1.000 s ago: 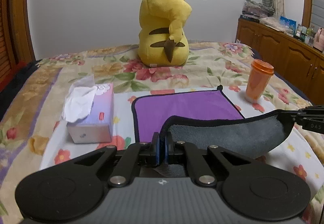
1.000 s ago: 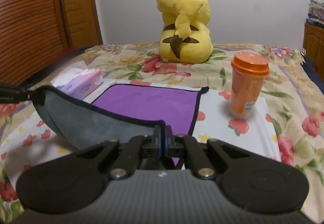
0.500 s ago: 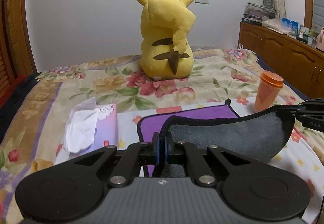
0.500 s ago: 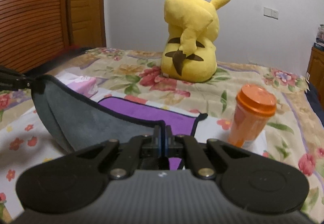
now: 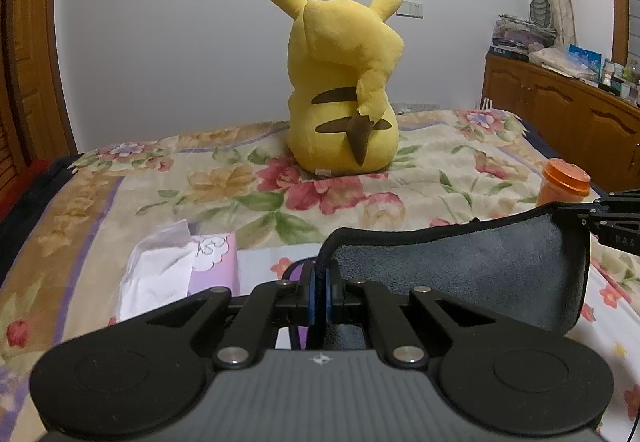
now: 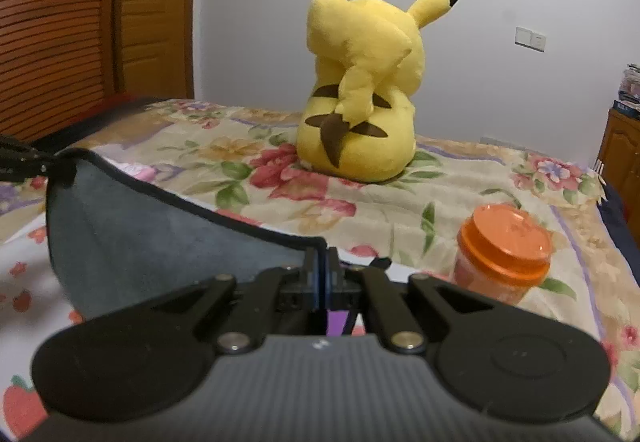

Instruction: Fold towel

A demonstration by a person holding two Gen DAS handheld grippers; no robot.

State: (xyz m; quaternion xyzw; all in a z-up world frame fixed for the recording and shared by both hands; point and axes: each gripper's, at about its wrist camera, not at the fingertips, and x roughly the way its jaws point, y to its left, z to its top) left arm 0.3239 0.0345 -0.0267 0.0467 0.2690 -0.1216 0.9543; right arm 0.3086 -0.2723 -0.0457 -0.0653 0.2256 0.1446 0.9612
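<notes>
With my left gripper (image 5: 320,282) and right gripper (image 6: 322,274) each pinched on 1 corner of the towel (image 5: 460,274) above the floral bedspread (image 5: 240,194), I should carry both corners forward level, keeping its raised edge taut.

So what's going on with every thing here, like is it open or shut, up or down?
Towel: lifted by two corners, grey side showing, sagging between the tools.
Left tool: shut on a towel corner.
Right tool: shut on the other towel corner.
Orange cup: upright on the bed, lid on.
Tissue box: lying on the bed, open, a tissue sticking out.
Yellow plush toy: sitting upright, back to the cameras.
</notes>
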